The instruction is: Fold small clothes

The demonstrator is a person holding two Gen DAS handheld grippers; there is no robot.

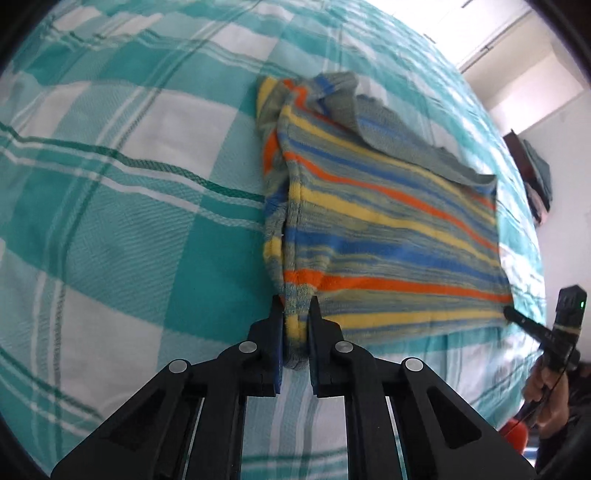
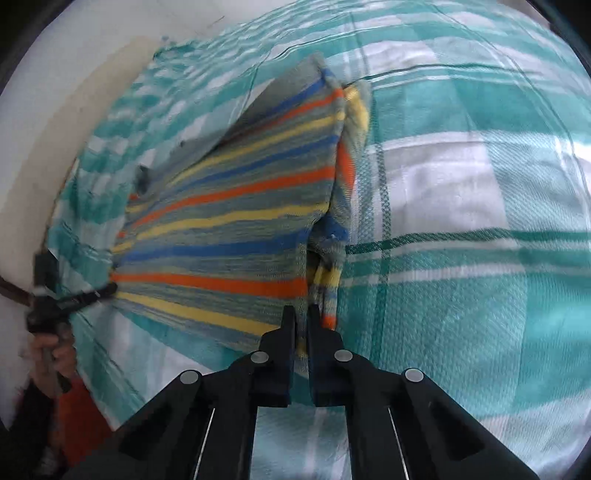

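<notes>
you worked over a bed spread with a teal-and-white checked sheet point(image 1: 129, 177), crossed by thin dark green lines. beyond its far edge, the left wrist view showed a white wall point(image 1: 565, 155), a dark shelf point(image 1: 532, 173) holding folded fabrics, and a bright window point(image 1: 491, 33) that washed the corner out. the right wrist view showed a pale wall point(image 2: 92, 74) beside the sheet's edge.

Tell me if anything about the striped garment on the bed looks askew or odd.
Yes. The striped garment lies mostly flat on the checked bedsheet, but its far edge is flipped over, showing the grey underside, and bunched at the far corner. The left gripper and right gripper each pinch a near corner.
</notes>
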